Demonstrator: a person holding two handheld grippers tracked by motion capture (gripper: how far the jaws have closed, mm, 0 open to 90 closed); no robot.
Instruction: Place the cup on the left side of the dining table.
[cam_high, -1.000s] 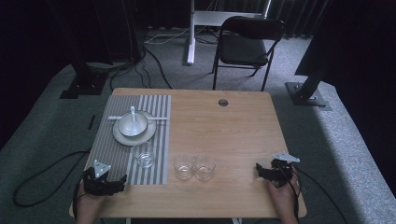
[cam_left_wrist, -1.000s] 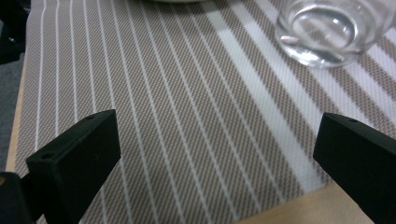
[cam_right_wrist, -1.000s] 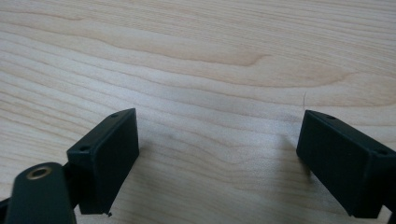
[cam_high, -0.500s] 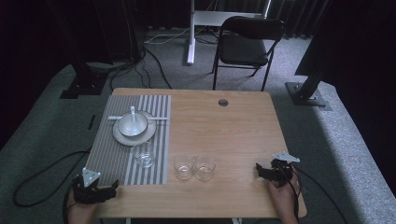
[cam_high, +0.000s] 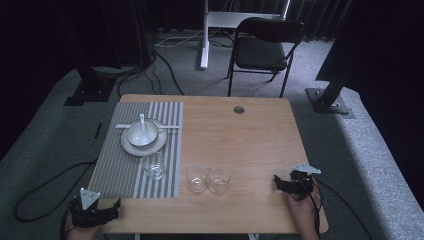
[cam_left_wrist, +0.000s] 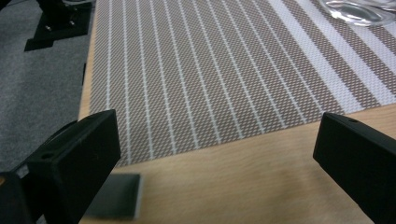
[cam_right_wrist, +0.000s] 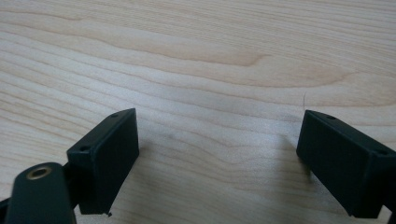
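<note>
My left gripper (cam_high: 113, 209) hangs open at the table's front left corner, just off the near edge of the striped placemat (cam_high: 125, 172). In the left gripper view the left gripper (cam_left_wrist: 219, 140) holds nothing, and the placemat (cam_left_wrist: 210, 70) stretches ahead. My right gripper (cam_high: 278, 183) rests open near the front right, over bare wood. The right gripper (cam_right_wrist: 217, 140) has nothing between its jaws. A glass (cam_high: 153, 165) stands on the placemat. Two more glasses (cam_high: 197, 178) (cam_high: 219, 179) stand side by side on the wood, left of my right gripper.
A plate (cam_high: 131, 146) carrying a white bowl (cam_high: 141, 133) and spoon sits at the placemat's far end. The wooden table (cam_high: 250, 135) has a cable hole (cam_high: 239, 109) at the back. A chair (cam_high: 267, 42) and stand bases are on the floor behind. The glass base (cam_left_wrist: 355, 11) is far ahead.
My left gripper has drawn back and to the left, from over the placemat's near part to the table's front left corner. The right gripper has stayed in place.
</note>
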